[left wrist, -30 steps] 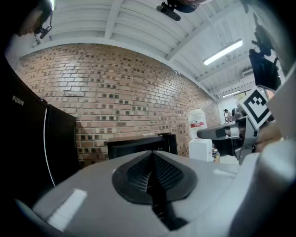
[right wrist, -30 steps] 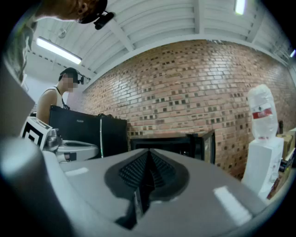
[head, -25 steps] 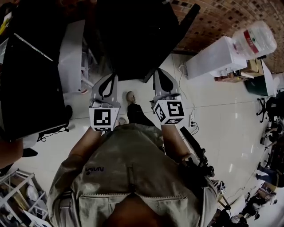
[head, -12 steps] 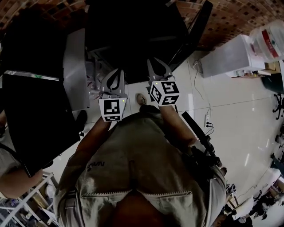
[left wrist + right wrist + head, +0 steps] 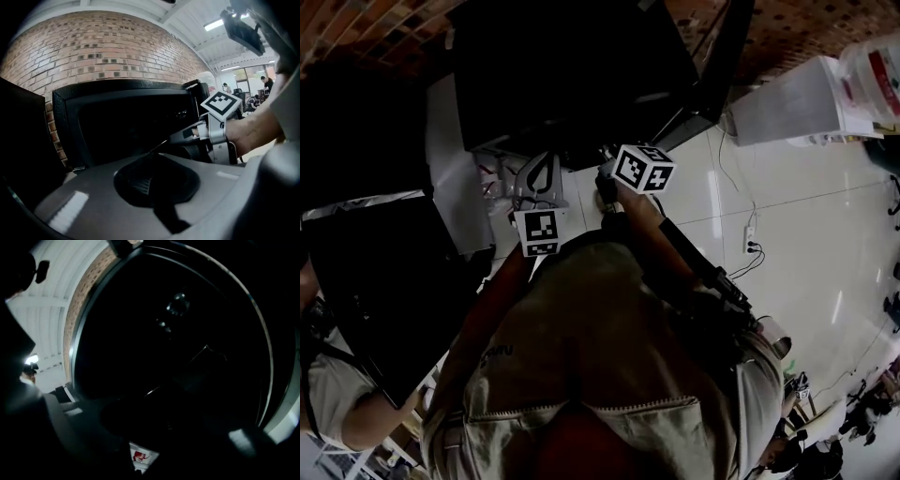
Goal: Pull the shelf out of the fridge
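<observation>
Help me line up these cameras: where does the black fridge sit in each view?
Head view: the fridge fills the top centre.
Left gripper view: the fridge stands mid-picture, against the brick wall.
Right gripper view: the fridge fills most of the picture, dark inside.
Shared landmark: the brick wall behind it.

The fridge [image 5: 572, 75] at twelve o'clock in the head view is black, and the floor [image 5: 797, 244] at three o'clock is glossy white tile. The left marker cube [image 5: 539, 232] and right marker cube [image 5: 642, 169] carry black square patterns on white, and the shirt [image 5: 600, 356] at six o'clock is khaki. The brick wall [image 5: 108, 47] is red-brown with pale mortar lines.
</observation>
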A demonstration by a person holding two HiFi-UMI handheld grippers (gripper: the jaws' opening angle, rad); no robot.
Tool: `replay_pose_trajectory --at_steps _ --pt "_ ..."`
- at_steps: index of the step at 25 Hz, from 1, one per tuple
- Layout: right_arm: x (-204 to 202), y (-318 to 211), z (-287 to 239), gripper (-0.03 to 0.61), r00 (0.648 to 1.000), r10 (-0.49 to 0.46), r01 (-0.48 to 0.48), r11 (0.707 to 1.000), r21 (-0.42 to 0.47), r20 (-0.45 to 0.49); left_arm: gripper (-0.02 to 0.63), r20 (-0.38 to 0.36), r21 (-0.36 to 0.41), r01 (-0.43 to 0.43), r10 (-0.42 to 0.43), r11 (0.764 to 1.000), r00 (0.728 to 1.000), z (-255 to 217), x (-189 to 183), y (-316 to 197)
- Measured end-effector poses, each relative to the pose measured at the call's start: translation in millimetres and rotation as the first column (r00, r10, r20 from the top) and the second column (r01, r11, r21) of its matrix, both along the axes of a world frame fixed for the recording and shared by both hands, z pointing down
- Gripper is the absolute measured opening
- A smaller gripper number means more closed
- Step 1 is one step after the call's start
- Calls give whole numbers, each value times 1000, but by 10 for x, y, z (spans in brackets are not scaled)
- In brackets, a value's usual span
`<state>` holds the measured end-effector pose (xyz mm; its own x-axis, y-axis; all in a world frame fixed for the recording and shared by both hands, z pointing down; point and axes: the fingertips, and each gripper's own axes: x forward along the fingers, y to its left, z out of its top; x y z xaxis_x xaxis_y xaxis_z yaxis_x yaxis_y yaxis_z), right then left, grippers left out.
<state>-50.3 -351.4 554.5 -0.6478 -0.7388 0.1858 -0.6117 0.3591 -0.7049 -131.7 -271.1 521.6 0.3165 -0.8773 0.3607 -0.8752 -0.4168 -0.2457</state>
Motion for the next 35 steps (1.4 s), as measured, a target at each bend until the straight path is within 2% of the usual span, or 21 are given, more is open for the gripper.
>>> replay_pose_trajectory --at_steps 4,9,15,20,24,27,28,31,35 --pt "-52 -208 21 127 990 36 -29 998 -54 139 6 13 -19 17 -17 1000 1000 22 -95 -105" --pt "-90 -444 93 133 953 80 -40 989 -140 292 6 2 -16 27 -26 1000 1000 -17 -105 -289" --pt "-156 -702 148 133 928 103 -41 983 -177 359 6 -39 -49 46 -48 998 998 -35 -125 -566" --pt "-239 -827 157 121 902 124 -43 979 -200 414 6 -43 -57 16 -19 998 999 -30 -51 -619" --pt "-207 -922 155 95 844 165 -55 973 -225 510 6 -37 -63 6 -9 998 999 -15 -14 -605" --pt "-201 -971 81 28 797 182 -53 971 -233 576 6 -18 -61 -12 11 998 1000 -9 24 -584" --pt "-202 -972 63 23 785 188 -52 970 -239 590 6 -17 -57 -17 16 998 1000 -12 34 -571" --pt "-187 -940 76 14 762 212 -52 962 -269 612 6 -14 -62 -27 26 998 1000 -3 61 -503" --pt "-150 -851 152 11 748 243 -51 949 -311 618 6 -12 -43 -28 27 999 1000 -32 61 -449"
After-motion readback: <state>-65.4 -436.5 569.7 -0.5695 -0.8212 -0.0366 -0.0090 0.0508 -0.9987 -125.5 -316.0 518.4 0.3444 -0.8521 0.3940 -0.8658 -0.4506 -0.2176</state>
